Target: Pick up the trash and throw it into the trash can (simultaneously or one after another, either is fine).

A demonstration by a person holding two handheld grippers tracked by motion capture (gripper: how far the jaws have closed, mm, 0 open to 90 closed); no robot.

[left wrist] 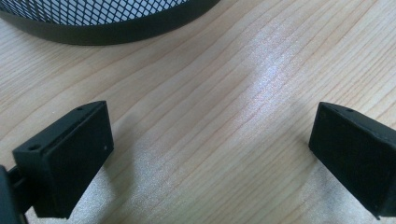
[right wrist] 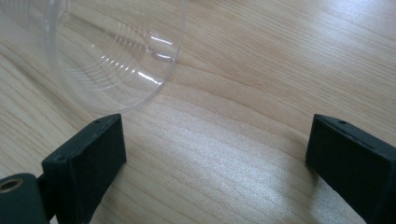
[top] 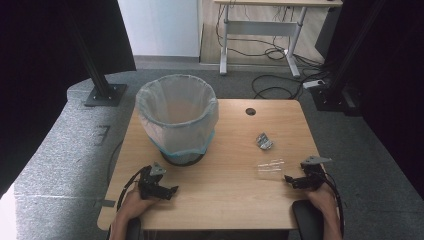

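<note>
A black mesh waste bin (top: 177, 117) lined with a pale plastic bag stands at the table's back left; its dark base rim (left wrist: 107, 28) runs along the top of the left gripper view. A clear plastic cup (top: 270, 167) lies on its side at the right; in the right gripper view the cup (right wrist: 112, 51) is just beyond the left jaw. A crumpled silvery wrapper (top: 263, 141) lies behind the cup. My left gripper (top: 172, 190) rests open near the front left, pointing right. My right gripper (top: 288, 179) is open, pointing left, close to the cup. Bare wood lies between each pair of jaws.
The wooden table (top: 220, 200) has a round cable hole (top: 250, 111) at the back. Black frame posts (top: 102, 85) stand on the grey floor beyond it, with cables (top: 272, 85) and a white desk frame (top: 260, 30) farther back.
</note>
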